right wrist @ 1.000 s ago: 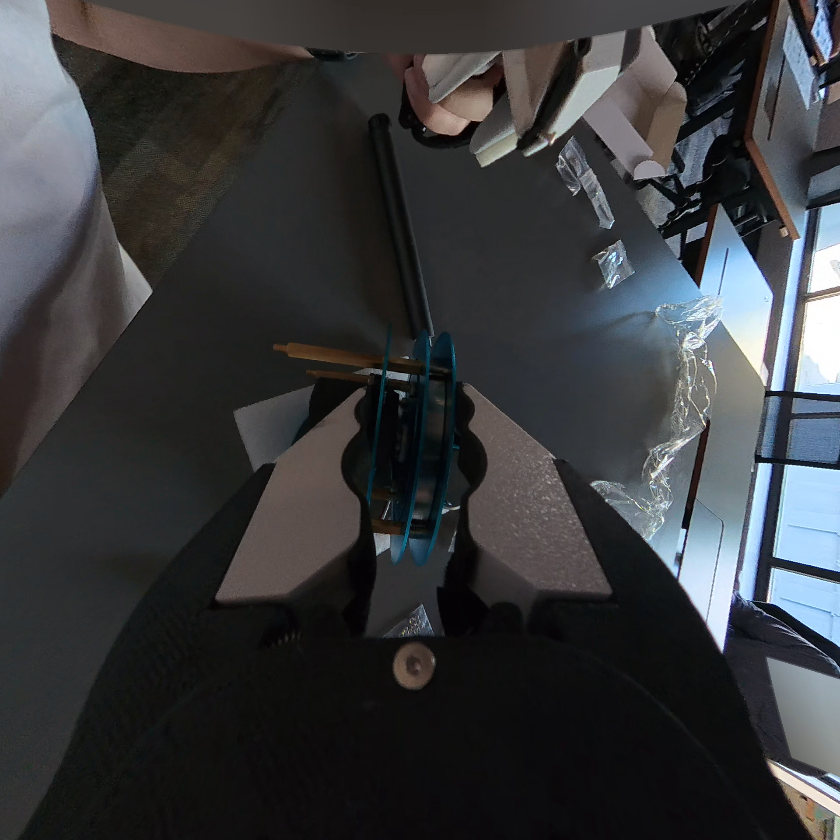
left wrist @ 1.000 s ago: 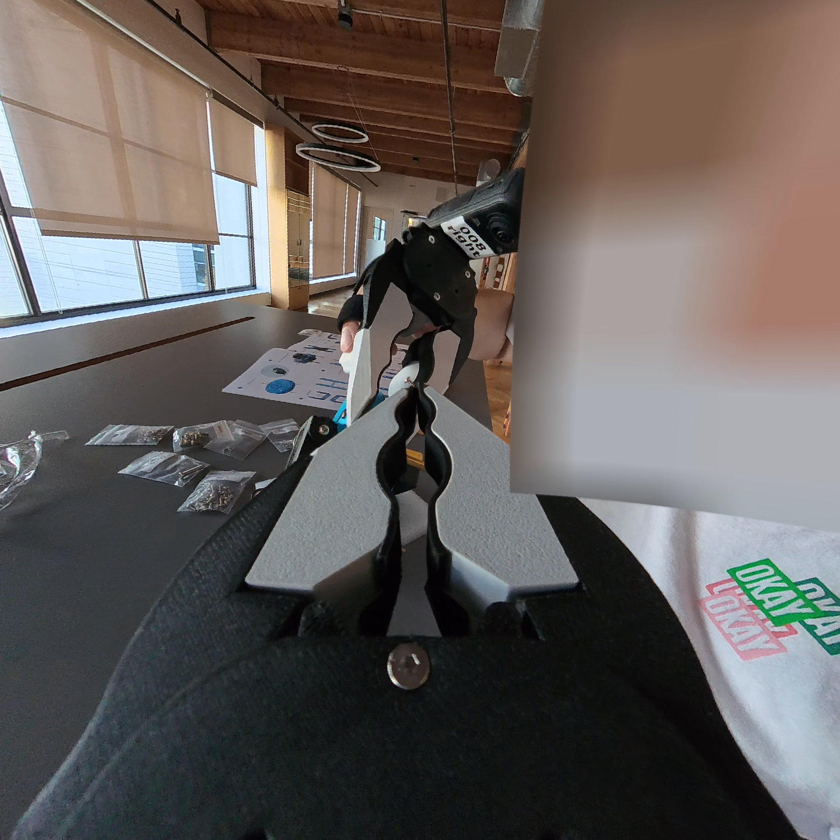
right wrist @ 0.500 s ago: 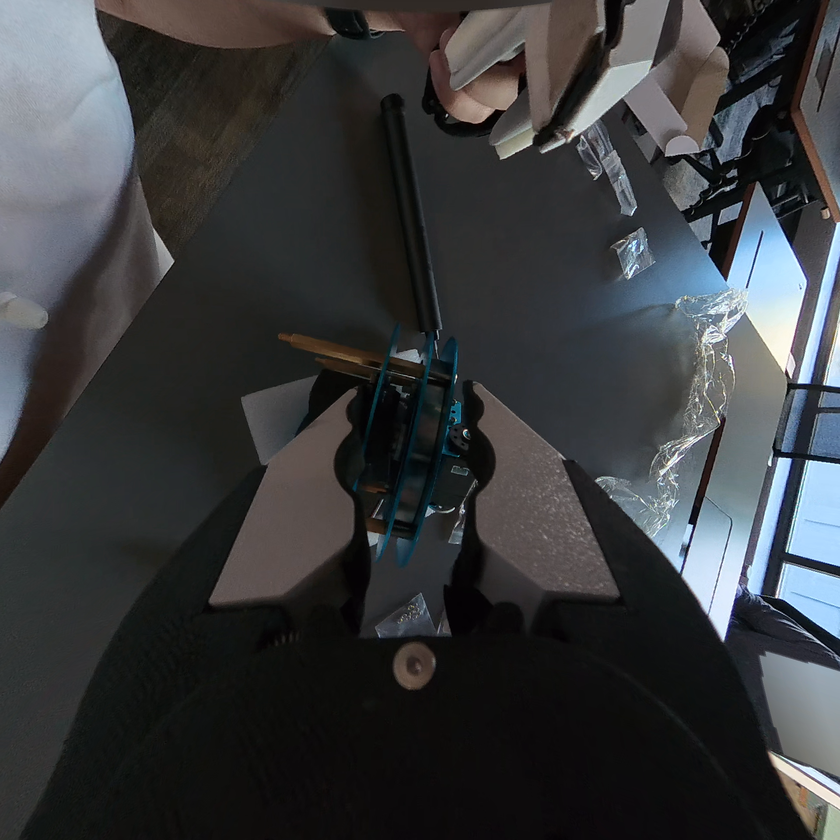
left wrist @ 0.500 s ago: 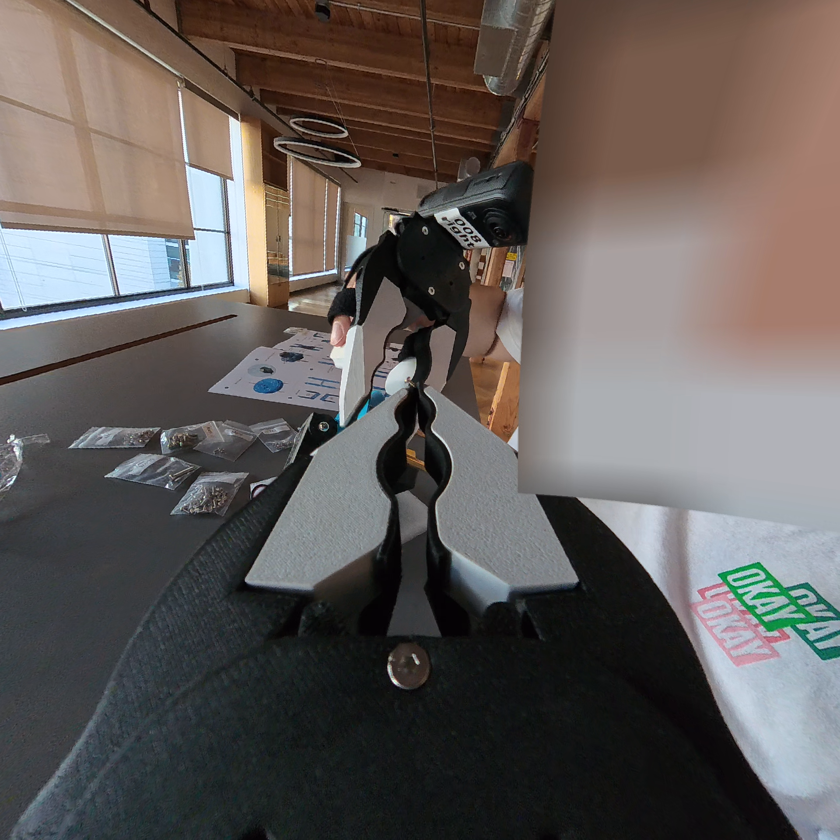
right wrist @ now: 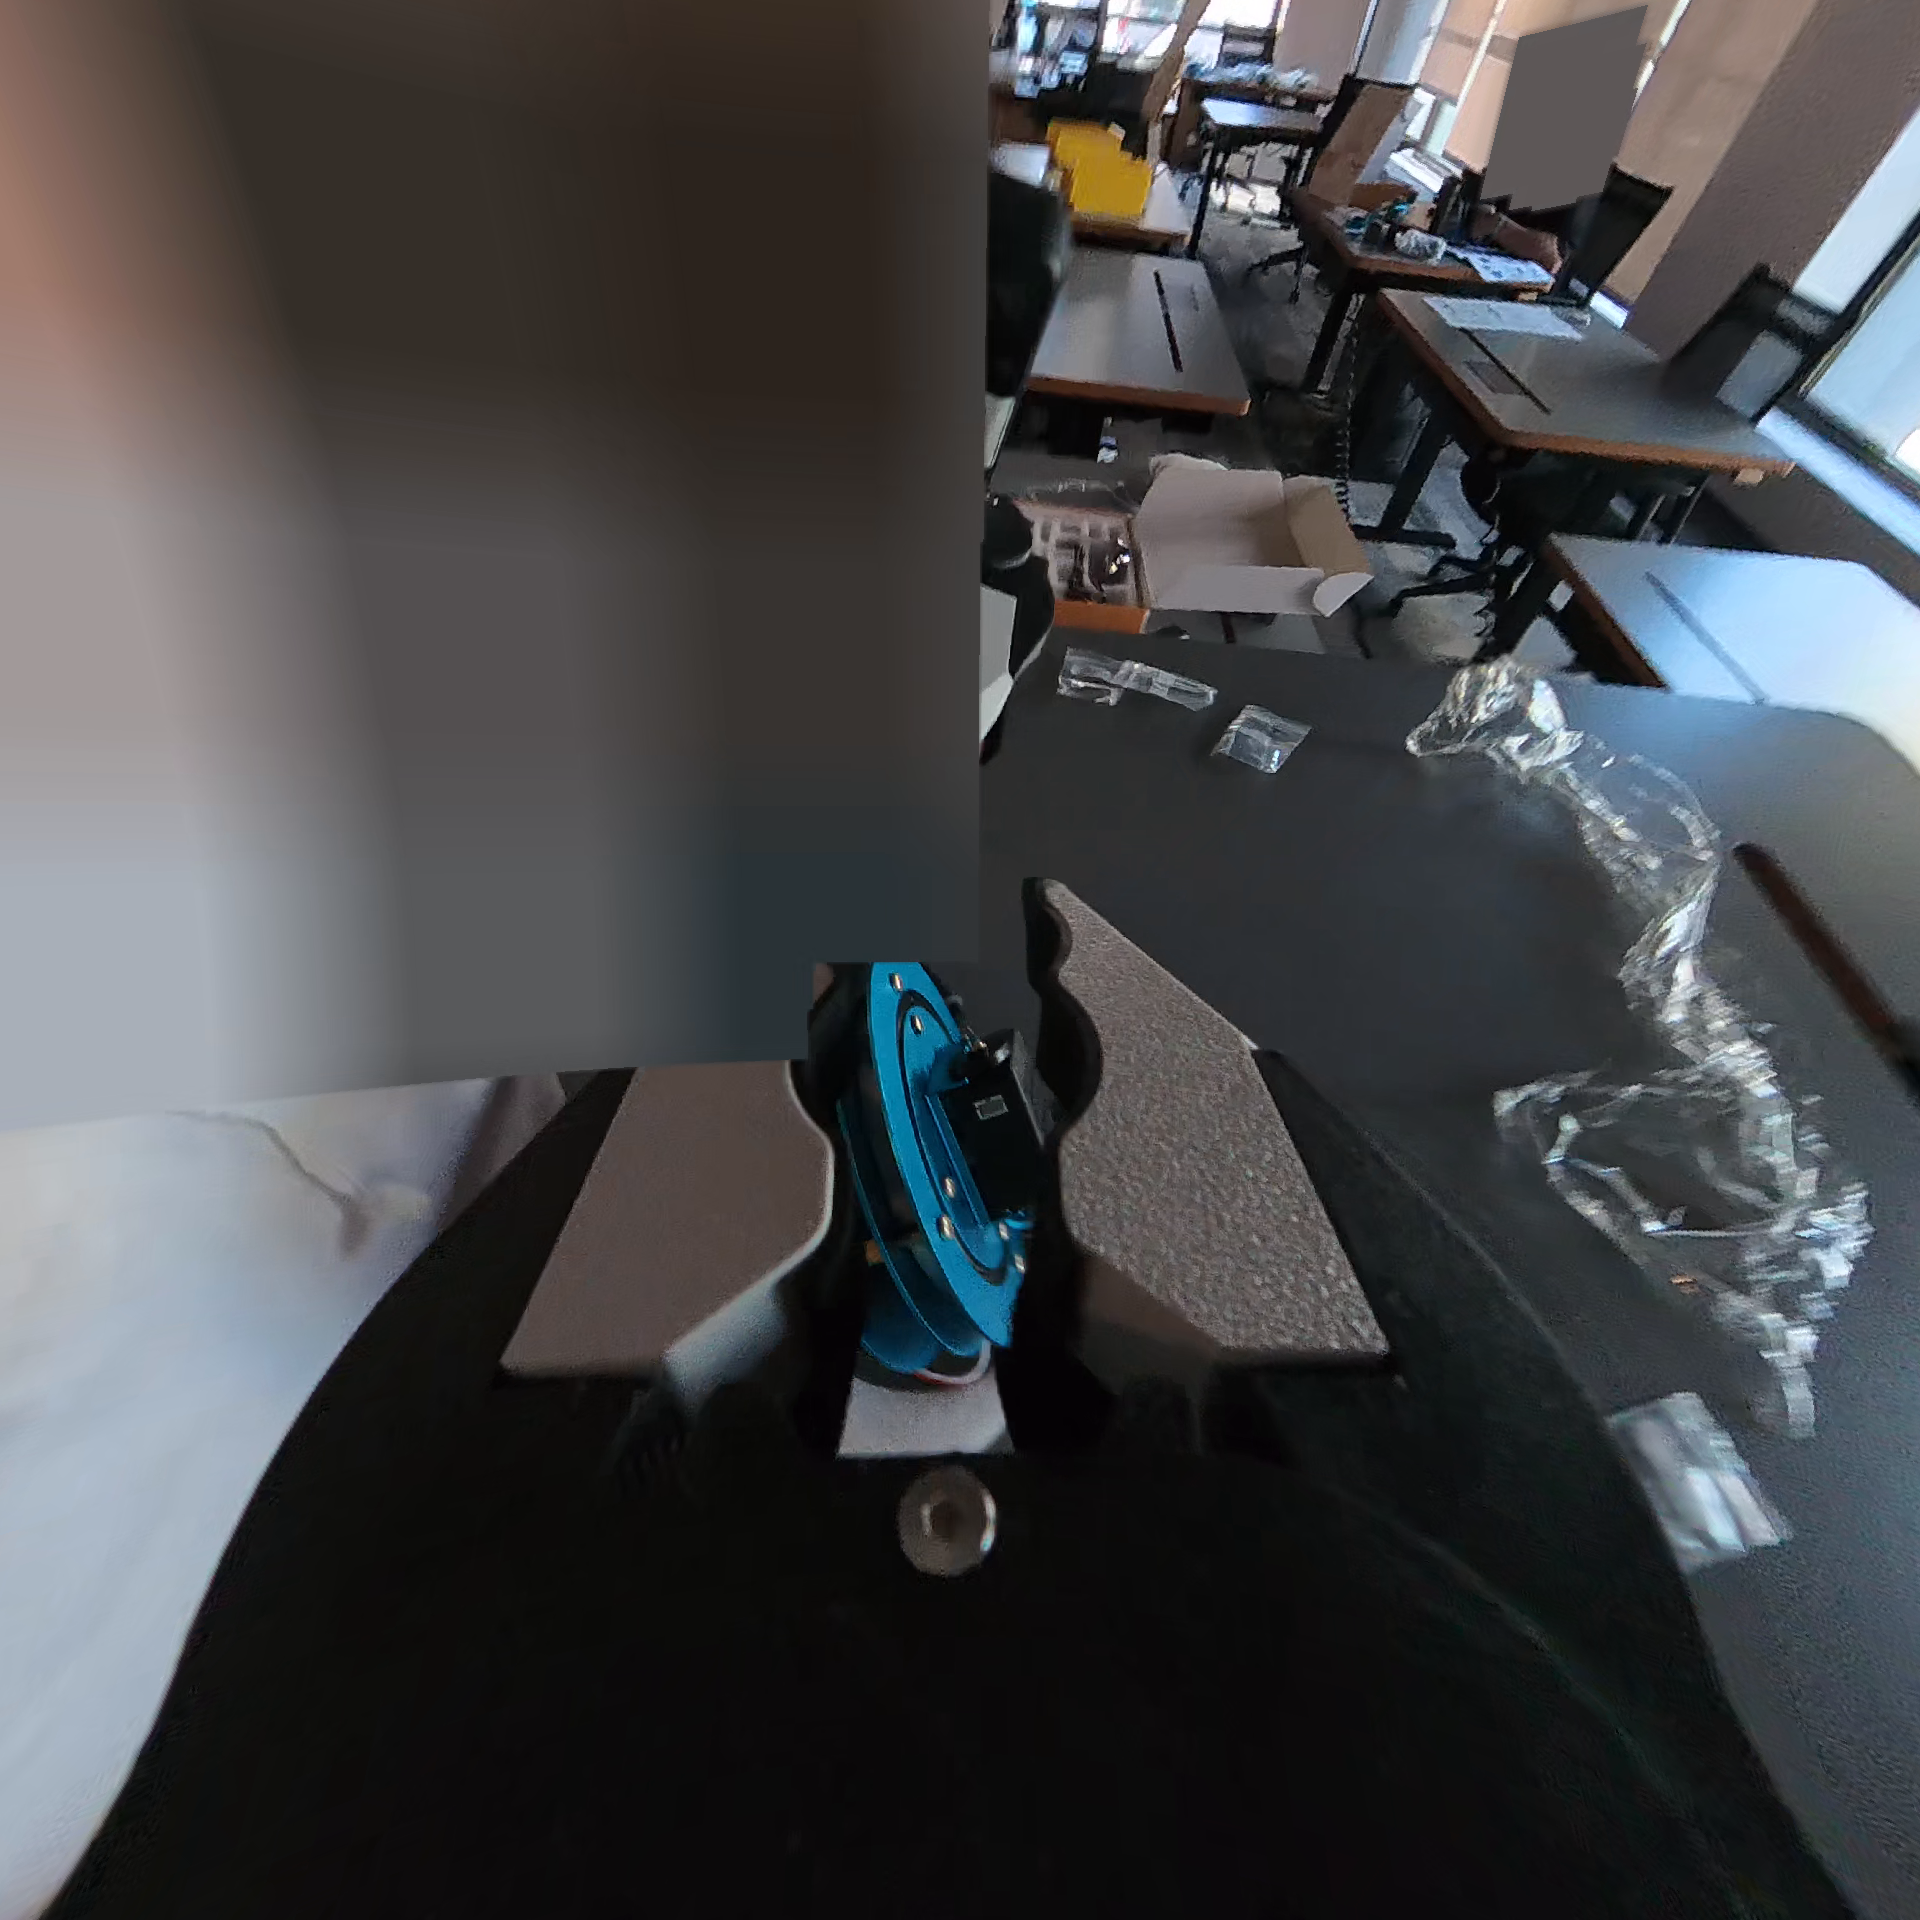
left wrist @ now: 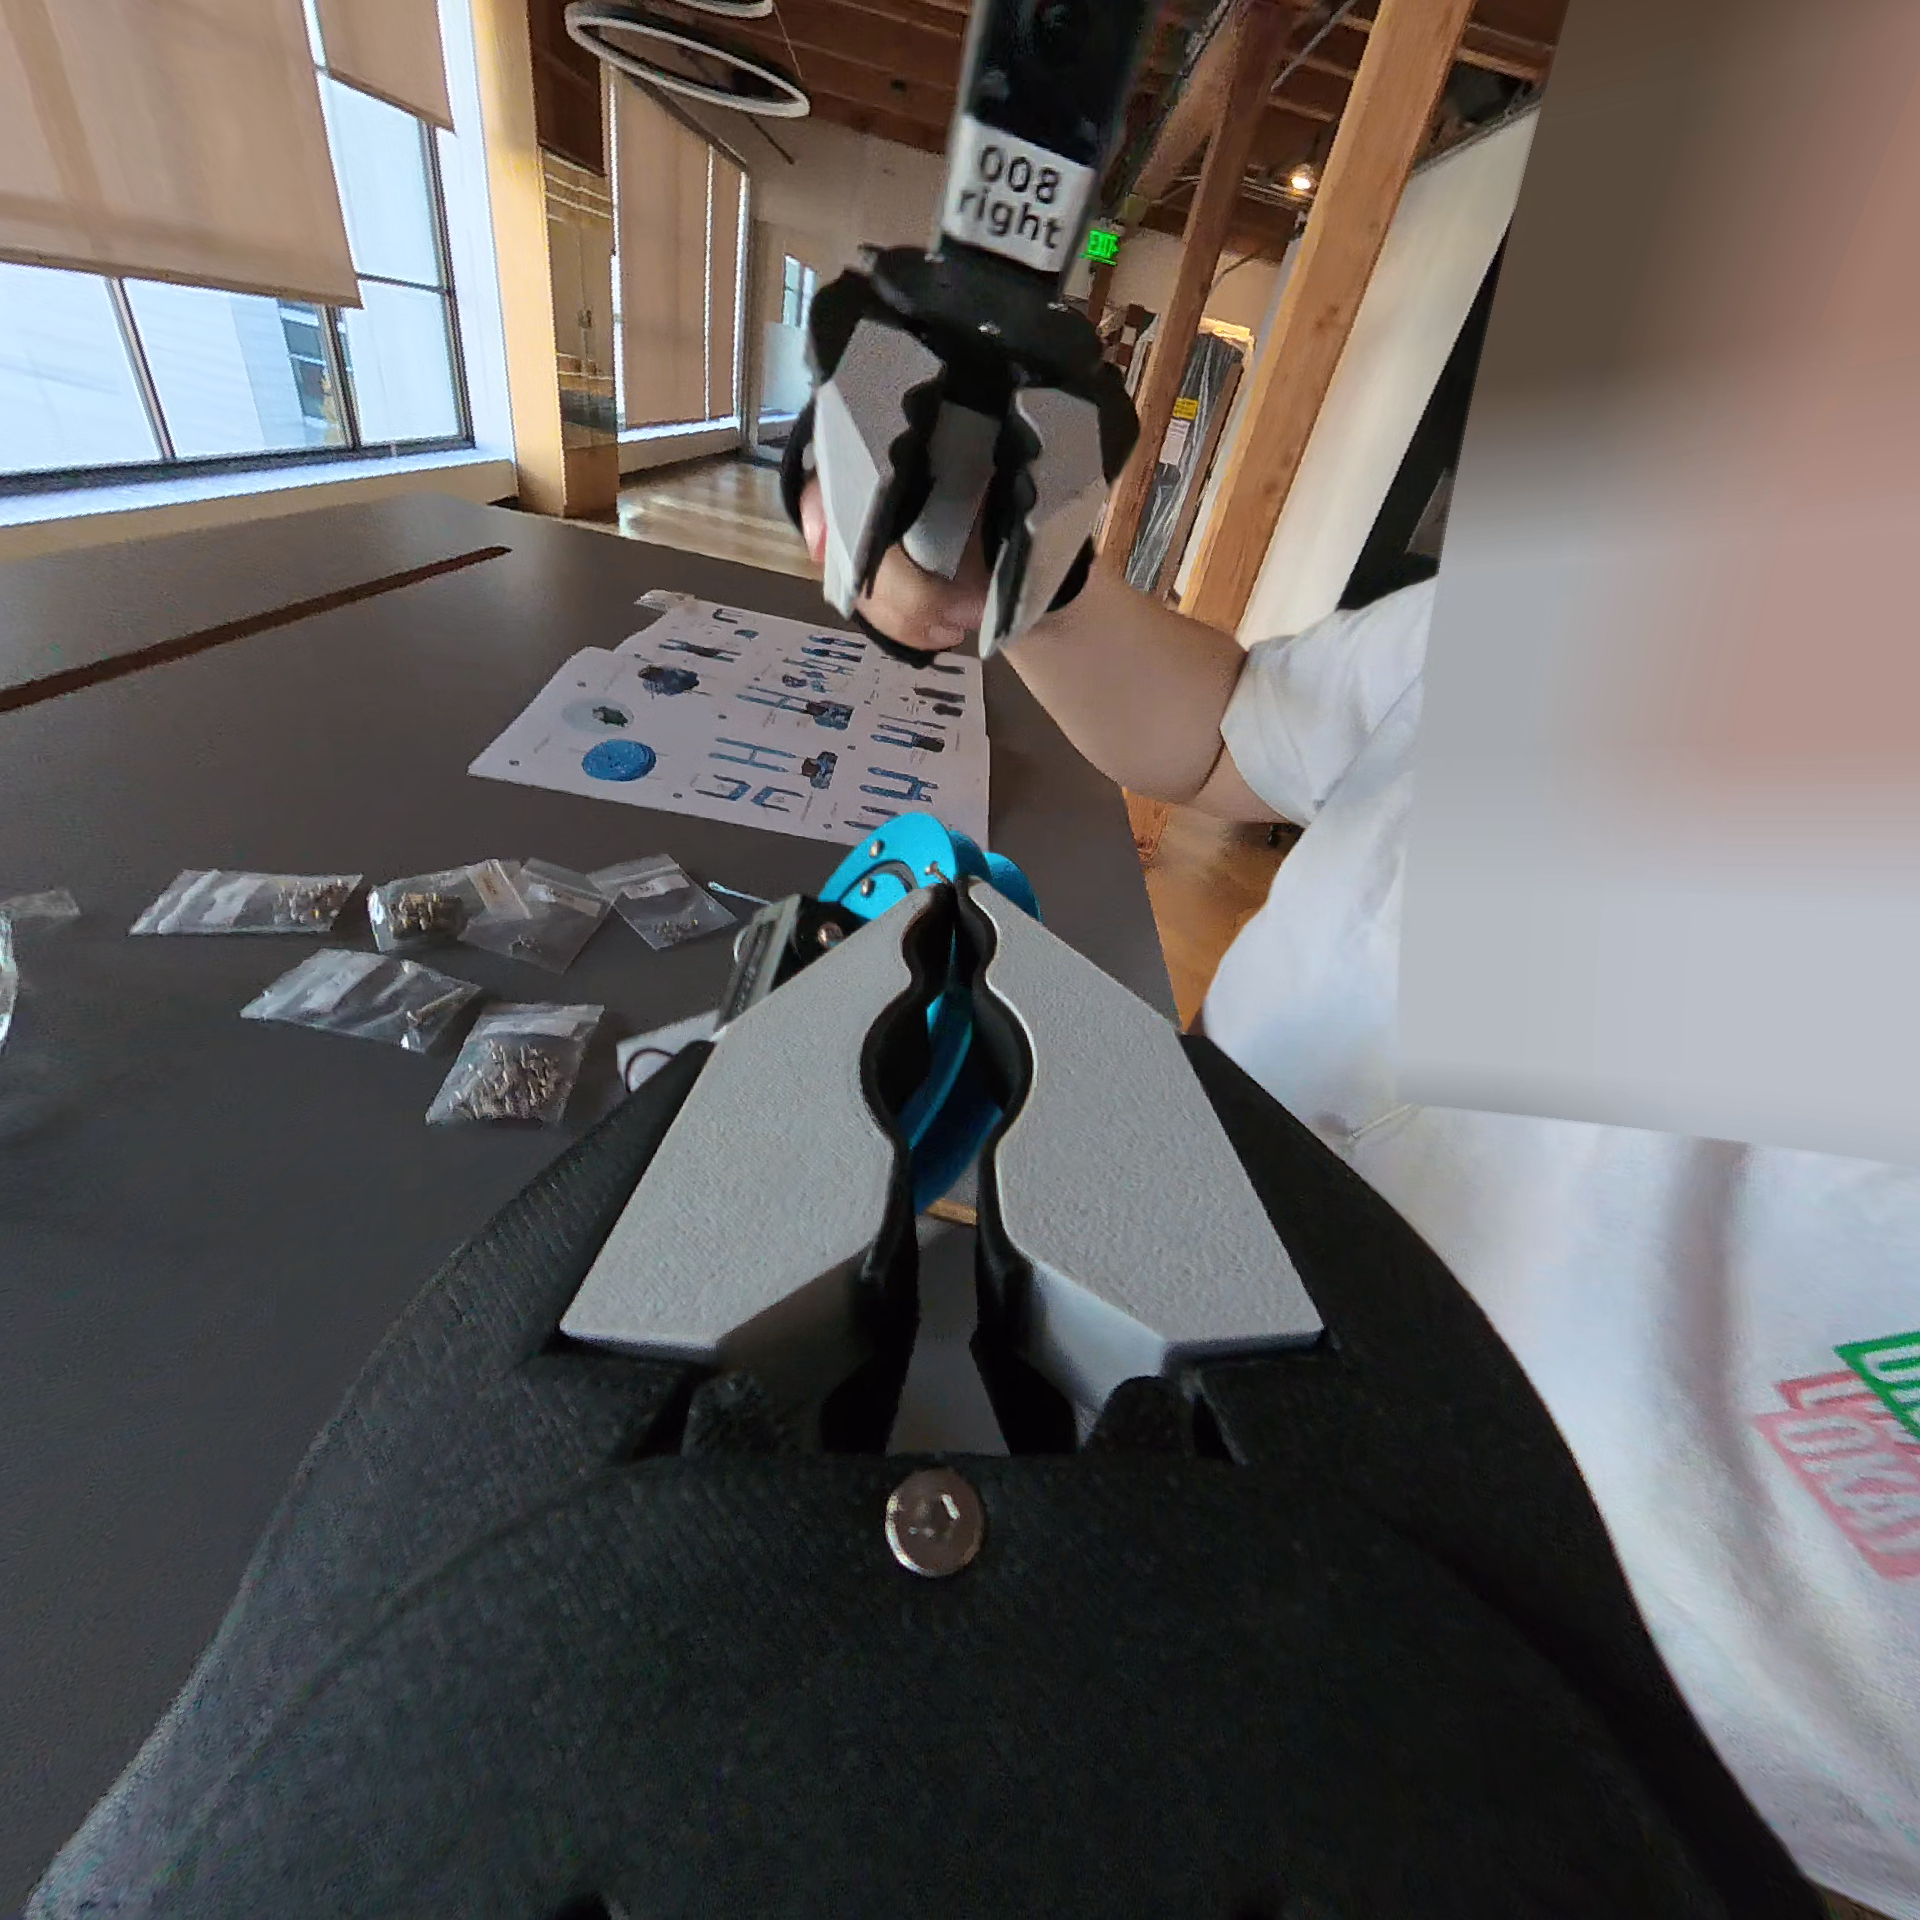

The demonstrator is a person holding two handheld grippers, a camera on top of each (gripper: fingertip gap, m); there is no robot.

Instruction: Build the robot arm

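Blue disc assembly (left wrist: 914, 894) beyond left tool (left wrist: 958, 904)

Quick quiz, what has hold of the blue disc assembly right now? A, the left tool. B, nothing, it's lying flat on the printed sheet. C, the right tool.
A: the left tool is closed with the blue disc assembly at its tips, clear of the table, while the right tool is raised, open and empty.
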